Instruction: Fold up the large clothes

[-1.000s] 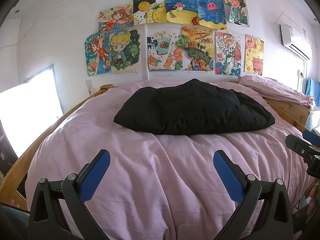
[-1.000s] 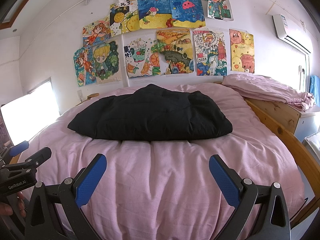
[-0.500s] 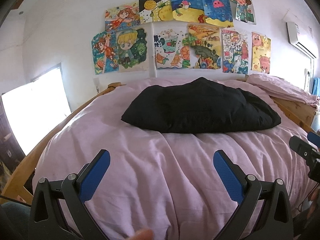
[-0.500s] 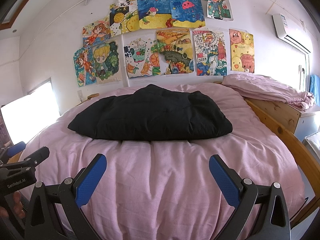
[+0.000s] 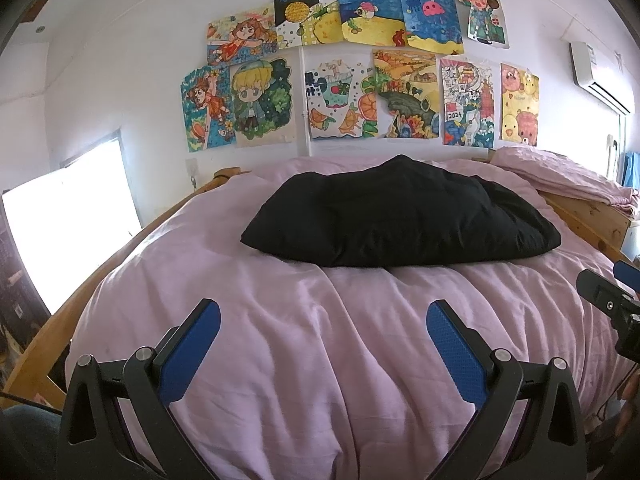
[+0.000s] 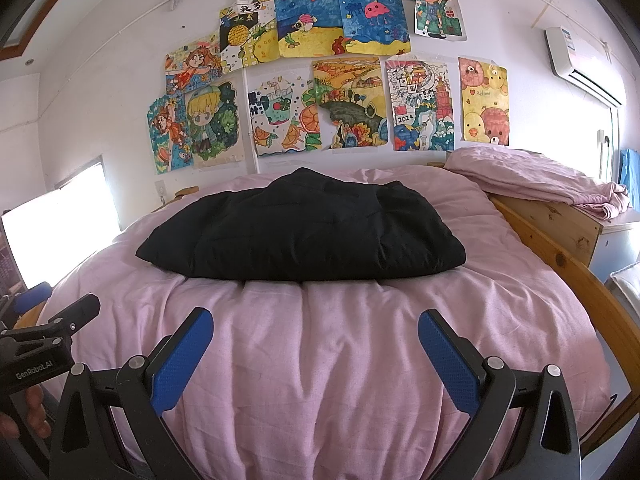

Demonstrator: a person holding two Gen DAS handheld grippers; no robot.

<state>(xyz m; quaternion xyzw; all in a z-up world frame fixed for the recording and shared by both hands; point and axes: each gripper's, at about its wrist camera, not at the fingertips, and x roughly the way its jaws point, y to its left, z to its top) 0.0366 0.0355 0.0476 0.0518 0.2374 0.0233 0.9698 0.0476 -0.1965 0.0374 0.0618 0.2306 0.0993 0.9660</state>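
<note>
A black padded garment (image 5: 400,216), folded into a thick bundle, lies on the pink bed cover (image 5: 312,340) in the far half of the bed. It also shows in the right wrist view (image 6: 308,232). My left gripper (image 5: 324,316) is open and empty, held above the near part of the cover, well short of the garment. My right gripper (image 6: 316,320) is open and empty, also above the near cover (image 6: 320,360). Each gripper shows at the edge of the other's view: the right one (image 5: 612,296) and the left one (image 6: 52,320).
A wooden bed frame (image 6: 568,264) runs along the right side and another rail (image 5: 100,264) along the left. A folded pink sheet (image 6: 536,180) lies on a cabinet at the right. Drawings (image 5: 360,72) cover the far wall. A bright window (image 5: 68,232) is at left.
The left wrist view has swung a little left, so the garment sits further right in it. The right gripper has barely moved. Both grippers stay open.
</note>
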